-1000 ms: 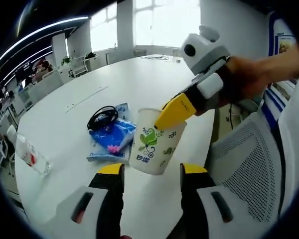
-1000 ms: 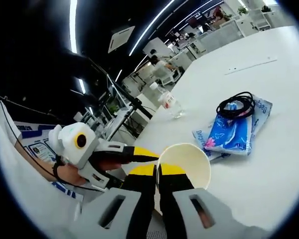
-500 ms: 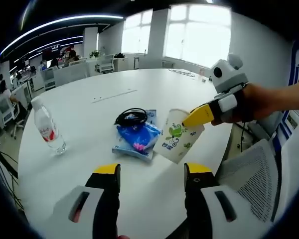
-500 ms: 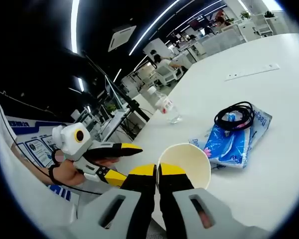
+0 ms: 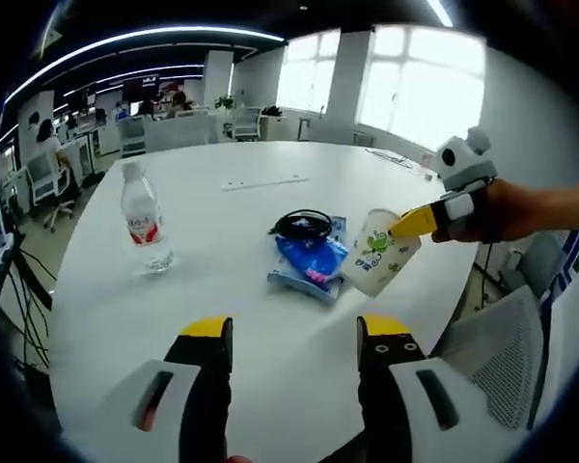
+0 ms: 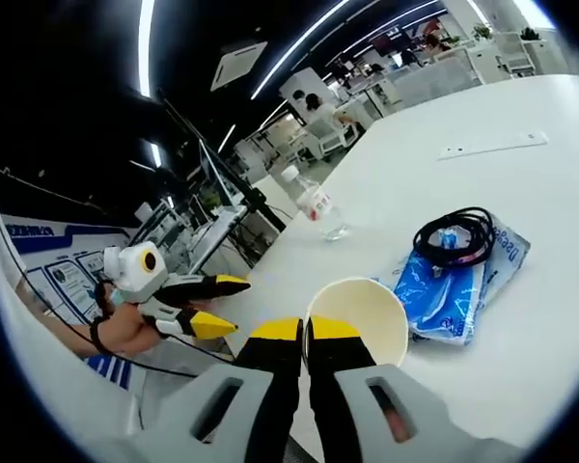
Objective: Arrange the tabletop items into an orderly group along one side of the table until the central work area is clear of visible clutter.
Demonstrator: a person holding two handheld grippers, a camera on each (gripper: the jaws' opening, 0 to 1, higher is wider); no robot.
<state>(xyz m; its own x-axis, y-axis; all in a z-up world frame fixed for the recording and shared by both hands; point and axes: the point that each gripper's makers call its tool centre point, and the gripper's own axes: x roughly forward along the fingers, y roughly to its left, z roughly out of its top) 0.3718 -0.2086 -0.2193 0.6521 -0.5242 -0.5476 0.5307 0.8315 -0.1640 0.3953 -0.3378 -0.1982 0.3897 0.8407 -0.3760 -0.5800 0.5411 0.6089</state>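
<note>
Clearly the right gripper is doing the carrying here: its yellow-tipped jaws pinch the rim of the paper cup, one inside and one outside, which is a sensible way to lift a light empty cup without crushing its wall. In the left gripper view, right of centre, that cup hangs tilted just above the white table, held out by the right gripper coming in from the right edge. I take it the cup is on its way to join the rest of the group.

The left gripper holds nothing; its jaws stand well apart at the bottom of its view, probably kept back to leave the carrying arm room. In the right gripper view it sits at the lower left, away from the table edge.

Just left of the cup lies the blue tissue pack with a coiled black cable resting on its upper end. The water bottle stands upright at centre left, well apart from them.

Compared with a second ago, the left gripper has pulled back from the cup, which filled the middle of its view then and now looks small and far off. The bottle has also come fully into its view. The right gripper's grip on the rim is unchanged.
</note>
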